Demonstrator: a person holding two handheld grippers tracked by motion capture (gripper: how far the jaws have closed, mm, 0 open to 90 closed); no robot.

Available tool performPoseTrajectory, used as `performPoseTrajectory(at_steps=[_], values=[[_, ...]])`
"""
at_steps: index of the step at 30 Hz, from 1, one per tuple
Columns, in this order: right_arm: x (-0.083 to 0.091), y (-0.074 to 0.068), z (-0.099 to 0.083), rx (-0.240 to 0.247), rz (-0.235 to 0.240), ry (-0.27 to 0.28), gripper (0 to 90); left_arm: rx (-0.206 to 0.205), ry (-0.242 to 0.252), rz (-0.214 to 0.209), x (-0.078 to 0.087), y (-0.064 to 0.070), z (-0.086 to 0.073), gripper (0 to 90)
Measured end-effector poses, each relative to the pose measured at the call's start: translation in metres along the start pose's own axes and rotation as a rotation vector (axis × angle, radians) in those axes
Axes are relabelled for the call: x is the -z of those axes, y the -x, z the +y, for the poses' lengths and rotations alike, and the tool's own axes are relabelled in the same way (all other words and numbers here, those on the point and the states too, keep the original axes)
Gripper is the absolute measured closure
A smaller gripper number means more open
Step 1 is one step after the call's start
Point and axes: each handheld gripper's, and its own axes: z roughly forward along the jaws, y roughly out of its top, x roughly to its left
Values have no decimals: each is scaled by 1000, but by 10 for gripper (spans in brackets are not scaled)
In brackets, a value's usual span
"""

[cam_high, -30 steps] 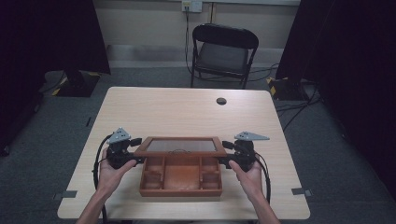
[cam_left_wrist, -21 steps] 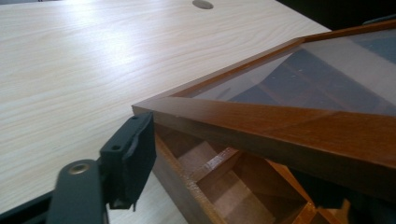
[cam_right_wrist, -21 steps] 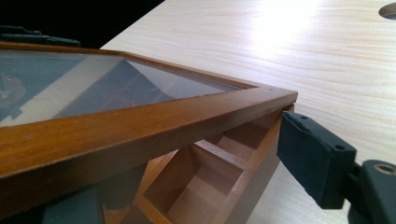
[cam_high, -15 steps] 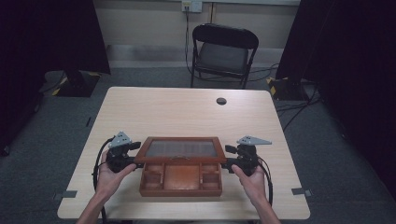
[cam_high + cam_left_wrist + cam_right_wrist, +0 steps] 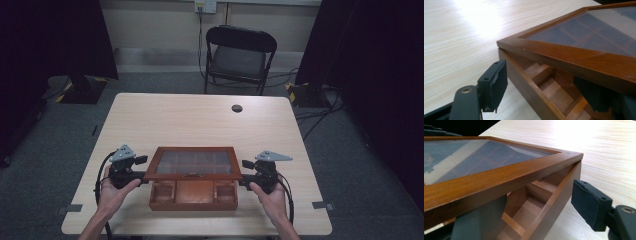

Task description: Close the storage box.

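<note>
The brown compartmented wooden box [image 5: 194,195] has bare compartments under its half-raised glass-paned lid [image 5: 195,163]. Left gripper [image 5: 131,172] and right gripper [image 5: 254,173], both with jaws parted, straddle the box's side walls on the light wooden table [image 5: 200,117], whose far half is bare.

Light wood-grain table [image 5: 200,120] occupies the centre of the high view; a small dark round spot [image 5: 237,108] sits toward its far edge. Black folding chair [image 5: 240,55] stands beyond it at top centre. Grey carpet floor [image 5: 65,150] surrounds the table, with cables [image 5: 315,112] at upper right. Black curtains [image 5: 50,40] hang at upper left and right. Pale wall [image 5: 160,25] at top carries an outlet [image 5: 205,5]. Bright glare falls on the tabletop in both gripper views.
</note>
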Motion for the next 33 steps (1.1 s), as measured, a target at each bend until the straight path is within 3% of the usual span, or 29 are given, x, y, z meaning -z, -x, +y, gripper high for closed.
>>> performPoseTrajectory(at_steps=[4,6,10,13,15,18,22,23,24,27,31,33], values=[[1,-1,-3,10,-11,-12,287,-18,-24,2,2,1,-3,265],[2,-1,-6,9,-11,-18,291,-10,-13,3,5,1,-5,263],[6,3,-10,-22,4,-14,291,-3,-17,0,6,-2,-8,263],[6,0,-16,-20,15,-39,287,-30,-40,20,8,-2,-12,259],[7,0,-21,-41,18,-47,301,-11,-43,9,8,-4,-17,265],[6,-1,-27,-29,15,-77,291,14,-46,2,7,-6,-21,272],[6,-2,-33,-25,7,-78,301,-4,-60,16,7,-5,-20,273],[6,-2,-34,-18,0,-82,288,-39,-70,45,8,-4,-21,273],[7,-2,-35,-16,-3,-81,286,-33,-78,41,8,-5,-22,276],[10,-1,-37,-20,-12,-74,289,37,-68,8,9,-11,-28,277],[9,-4,-40,12,-40,-96,291,39,-65,26,12,-15,-32,285],[9,-3,-42,-2,-33,-98,287,41,-62,22,11,-15,-31,288]])
